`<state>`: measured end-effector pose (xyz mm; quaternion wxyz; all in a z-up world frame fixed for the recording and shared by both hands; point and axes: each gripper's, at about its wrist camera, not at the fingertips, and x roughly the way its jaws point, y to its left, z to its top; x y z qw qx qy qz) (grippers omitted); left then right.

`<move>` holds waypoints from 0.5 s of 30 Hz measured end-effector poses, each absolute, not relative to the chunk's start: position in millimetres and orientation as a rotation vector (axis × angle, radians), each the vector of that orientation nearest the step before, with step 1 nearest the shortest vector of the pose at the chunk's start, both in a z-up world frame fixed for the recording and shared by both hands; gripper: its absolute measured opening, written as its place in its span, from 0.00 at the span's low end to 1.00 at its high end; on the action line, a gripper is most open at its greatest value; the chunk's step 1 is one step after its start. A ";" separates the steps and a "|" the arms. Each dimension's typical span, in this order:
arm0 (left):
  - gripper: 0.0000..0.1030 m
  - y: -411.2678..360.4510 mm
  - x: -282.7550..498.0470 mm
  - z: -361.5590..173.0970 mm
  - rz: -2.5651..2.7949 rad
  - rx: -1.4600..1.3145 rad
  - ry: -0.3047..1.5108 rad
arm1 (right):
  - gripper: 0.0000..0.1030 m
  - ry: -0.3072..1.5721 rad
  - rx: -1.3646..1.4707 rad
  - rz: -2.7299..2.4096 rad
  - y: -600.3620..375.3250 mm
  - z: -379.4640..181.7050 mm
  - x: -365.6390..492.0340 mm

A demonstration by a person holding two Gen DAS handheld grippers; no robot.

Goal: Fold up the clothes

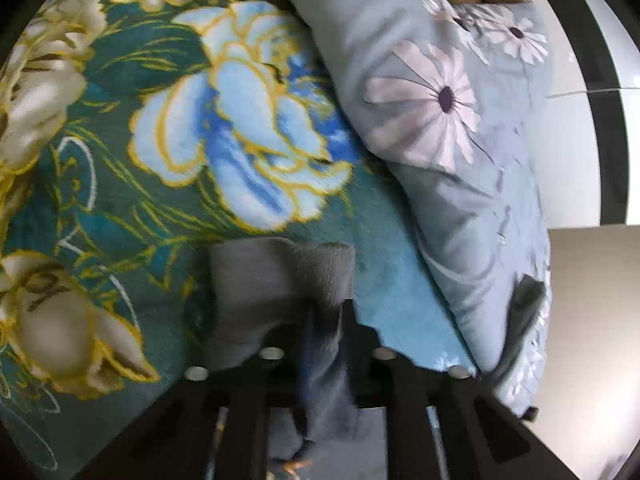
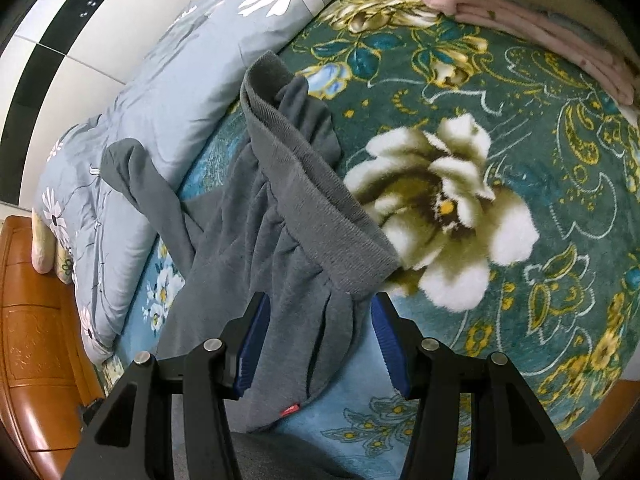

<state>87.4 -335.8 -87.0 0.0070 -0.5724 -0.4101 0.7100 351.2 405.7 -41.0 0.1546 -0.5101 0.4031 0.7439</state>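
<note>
A grey sweatshirt (image 2: 264, 216) with a ribbed hem band (image 2: 312, 184) lies bunched on the teal floral blanket (image 2: 520, 160). My right gripper (image 2: 320, 320) is open, its blue-padded fingers (image 2: 252, 344) on either side of the grey fabric, low over it. In the left wrist view my left gripper (image 1: 324, 320) is shut on a fold of the grey sweatshirt (image 1: 272, 280), with the ribbed edge standing up in front of the fingers. Part of the garment hangs below the left fingers.
A light blue daisy-print duvet (image 1: 460, 140) lies along the blanket's edge, also in the right wrist view (image 2: 160, 100). Folded pink clothes (image 2: 540, 32) are stacked at the far right. A wooden bed frame (image 2: 36, 340) and tiled wall (image 1: 580, 120) border the bed.
</note>
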 end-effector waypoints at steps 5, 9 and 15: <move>0.55 -351.7 136.9 -65.8 2.329 -1.695 -1.182 | 0.52 1.167 -1.455 2.123 404.3 -49.2 359.8; 0.53 -355.6 160.8 -85.2 2.398 -1.843 -1.007 | 0.52 1.233 -1.417 2.062 418.2 -62.7 378.2; 0.46 -340.1 159.6 -106.7 2.392 -1.869 -1.063 | 0.52 1.369 -1.371 2.020 423.9 -84.3 387.8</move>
